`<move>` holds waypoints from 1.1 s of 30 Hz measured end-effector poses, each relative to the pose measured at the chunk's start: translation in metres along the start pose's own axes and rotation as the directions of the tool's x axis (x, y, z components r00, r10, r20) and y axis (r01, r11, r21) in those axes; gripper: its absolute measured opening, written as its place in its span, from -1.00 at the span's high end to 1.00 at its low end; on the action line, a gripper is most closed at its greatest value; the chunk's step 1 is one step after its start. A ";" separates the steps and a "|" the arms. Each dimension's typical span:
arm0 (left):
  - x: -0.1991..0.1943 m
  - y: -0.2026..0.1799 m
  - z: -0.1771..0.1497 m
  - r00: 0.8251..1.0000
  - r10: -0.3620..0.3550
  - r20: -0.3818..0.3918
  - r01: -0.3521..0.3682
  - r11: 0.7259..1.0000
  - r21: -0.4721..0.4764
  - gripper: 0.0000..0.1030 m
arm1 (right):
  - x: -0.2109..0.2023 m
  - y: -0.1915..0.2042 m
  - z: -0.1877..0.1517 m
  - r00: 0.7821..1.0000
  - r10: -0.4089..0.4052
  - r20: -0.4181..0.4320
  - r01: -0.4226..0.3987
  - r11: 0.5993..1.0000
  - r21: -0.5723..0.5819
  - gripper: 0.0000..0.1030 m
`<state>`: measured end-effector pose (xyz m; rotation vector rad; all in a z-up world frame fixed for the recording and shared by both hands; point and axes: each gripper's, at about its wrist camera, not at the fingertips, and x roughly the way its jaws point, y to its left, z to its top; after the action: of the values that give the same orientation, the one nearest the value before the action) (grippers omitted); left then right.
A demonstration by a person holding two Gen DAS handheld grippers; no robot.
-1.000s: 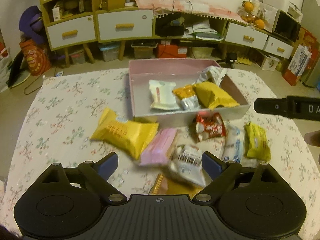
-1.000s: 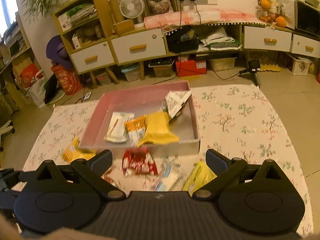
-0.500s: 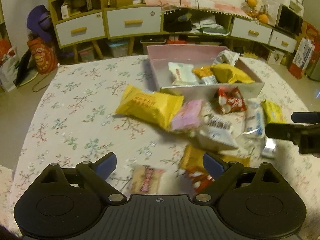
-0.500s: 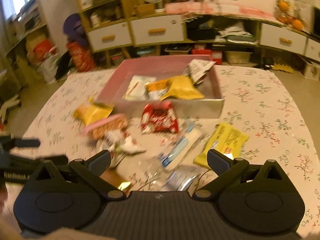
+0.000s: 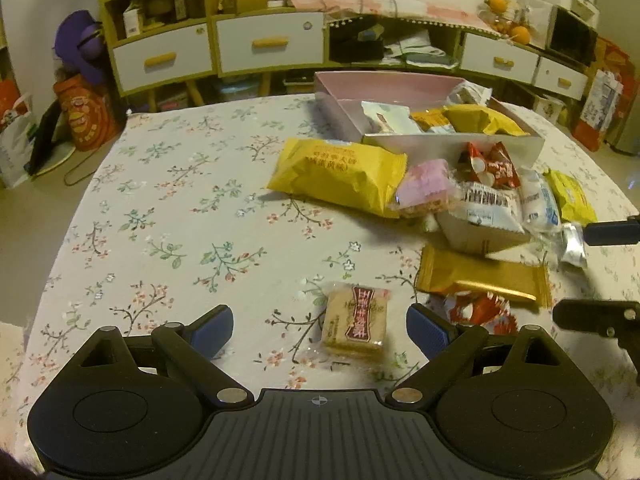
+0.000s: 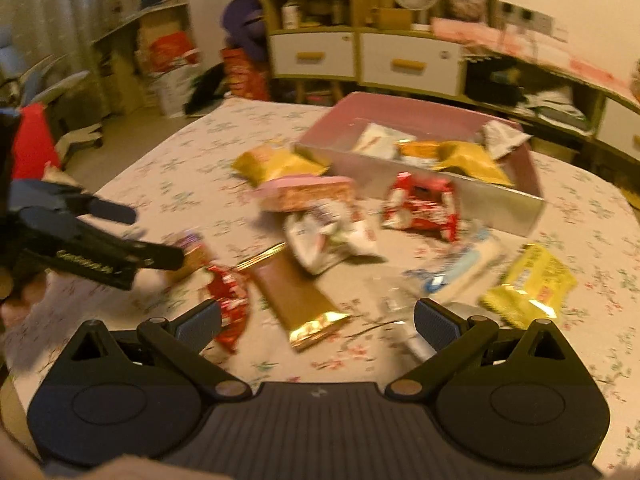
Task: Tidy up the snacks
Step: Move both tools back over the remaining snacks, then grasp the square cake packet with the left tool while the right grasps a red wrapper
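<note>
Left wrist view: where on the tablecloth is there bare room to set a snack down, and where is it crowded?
Bare cloth spans everything left of the big yellow bag and the small square snack. Crowded: the packets heaped from the pink box front wall down to the gold bar.

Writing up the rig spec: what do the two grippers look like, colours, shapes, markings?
Both match: the left gripper and right gripper have matte black bodies with a ribbed centre plate, two round side discs, silver pivot screws, and black linkage arms ending in blue textured fingers. A small crosshair mark sits on the centre plate. No cables or sleeves visible.
</note>
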<state>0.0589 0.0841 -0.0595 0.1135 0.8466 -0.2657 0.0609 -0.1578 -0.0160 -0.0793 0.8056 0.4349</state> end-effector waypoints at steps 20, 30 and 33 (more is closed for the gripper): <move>0.020 0.000 0.000 0.994 -0.104 -0.024 0.104 0.995 0.001 -0.30 | 0.024 0.041 0.002 0.988 0.145 -0.053 -0.149 0.986 -0.072 -0.47; 0.020 0.000 0.002 0.994 -0.101 -0.027 0.101 0.995 -0.011 0.05 | 0.029 0.044 0.005 0.989 0.138 -0.053 -0.142 0.986 -0.089 -0.05; 0.020 -0.002 0.003 0.995 -0.099 -0.031 0.099 0.995 -0.009 0.12 | 0.030 0.045 0.006 0.988 0.141 -0.058 -0.146 0.985 -0.087 0.13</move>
<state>0.0729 0.0779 -0.0722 0.0692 0.8851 -0.3547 0.0654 -0.1052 -0.0287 -0.1176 0.8450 0.6080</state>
